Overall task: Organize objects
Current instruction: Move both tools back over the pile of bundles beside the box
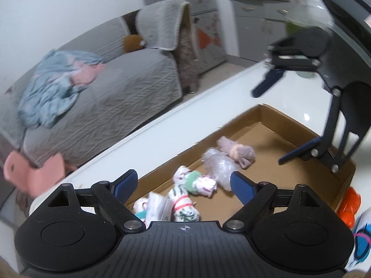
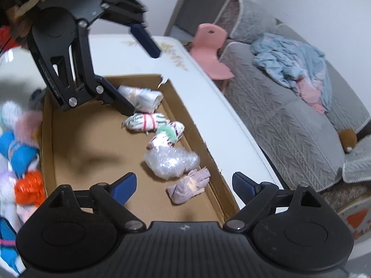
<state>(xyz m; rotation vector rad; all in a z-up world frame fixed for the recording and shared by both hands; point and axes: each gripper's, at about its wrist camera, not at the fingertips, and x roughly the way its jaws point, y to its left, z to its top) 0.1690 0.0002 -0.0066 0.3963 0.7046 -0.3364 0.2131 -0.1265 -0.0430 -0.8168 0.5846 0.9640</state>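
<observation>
A shallow cardboard box [image 1: 266, 115] [image 2: 47, 125] lies on a white table. Along one wall it holds several rolled bundles: a purple one [image 1: 236, 151] [image 2: 189, 186], a bubble-wrapped one [image 1: 219, 165] [image 2: 171, 161], striped white ones [image 1: 185, 205] [image 2: 143, 121]. My left gripper [image 1: 184, 185] [image 2: 142, 82] is open and empty above the box's near end. My right gripper [image 2: 183, 186] [image 1: 266, 127] is open and empty above the opposite end, over the purple bundle.
More rolled bundles, orange [image 2: 29, 188] [image 1: 350, 202], blue and white [image 2: 19, 155], lie on the table [image 2: 208, 78] outside the box. A grey sofa [image 1: 111, 92] [image 2: 289, 115] with a blue cloth [image 2: 292, 62] and a pink chair [image 2: 211, 46] stand beyond the table edge.
</observation>
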